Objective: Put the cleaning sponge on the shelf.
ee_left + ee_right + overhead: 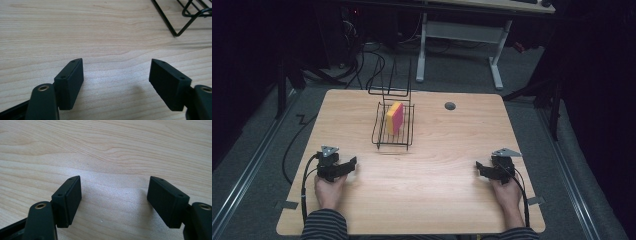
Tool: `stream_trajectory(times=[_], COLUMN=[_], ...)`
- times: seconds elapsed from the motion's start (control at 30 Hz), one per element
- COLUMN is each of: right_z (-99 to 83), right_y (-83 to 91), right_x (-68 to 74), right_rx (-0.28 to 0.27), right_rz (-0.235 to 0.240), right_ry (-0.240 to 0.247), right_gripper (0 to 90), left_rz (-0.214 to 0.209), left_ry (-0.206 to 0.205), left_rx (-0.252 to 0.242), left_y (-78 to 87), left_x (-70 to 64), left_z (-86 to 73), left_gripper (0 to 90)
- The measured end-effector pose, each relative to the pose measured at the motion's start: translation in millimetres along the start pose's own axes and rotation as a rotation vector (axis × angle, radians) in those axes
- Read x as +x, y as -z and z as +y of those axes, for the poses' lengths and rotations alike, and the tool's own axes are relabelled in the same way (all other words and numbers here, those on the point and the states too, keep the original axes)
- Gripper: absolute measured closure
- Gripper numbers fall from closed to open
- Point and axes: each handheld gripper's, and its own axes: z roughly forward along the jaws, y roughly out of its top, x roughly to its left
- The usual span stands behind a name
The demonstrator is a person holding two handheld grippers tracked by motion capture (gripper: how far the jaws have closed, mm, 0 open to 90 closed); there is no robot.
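Left hand-held gripper (343, 167): jaws wide apart, empty, resting on worktop (437, 185) just short of the rack (393, 131), slightly left of it. Right hand-held gripper (486, 169): likewise wide, empty, farther from rack. Sponge (395, 117): upright on edge inside rack, long axis running away from the person; left nearer.

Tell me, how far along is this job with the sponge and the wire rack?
The sponge already stands on edge inside the wire rack at the far middle of the table. Nothing is in hand: the left gripper and right gripper rest near the table's front corners, jaws open and empty. Whether the sponge was just put in or is about to come out, I can't tell.
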Motion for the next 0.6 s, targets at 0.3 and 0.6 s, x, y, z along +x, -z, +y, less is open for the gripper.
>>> stream_trajectory(times=[0.3, 0.6], right_z=[0.0, -0.1], right_y=[0.0, 0.1], right_x=[0.0, 0.3], right_rx=[0.000, 0.001], right_rz=[0.000, 0.004], right_ry=[0.000, -0.001], right_gripper=[28.0, 27.9], left_rz=[0.011, 0.062], left_ry=[-0.008, -0.090], left_rx=[0.002, 0.029], left_y=[-1.3, -4.6], left_x=[-0.4, -10.6], left_z=[0.0, 0.7], left_gripper=[28.4, 26.2])
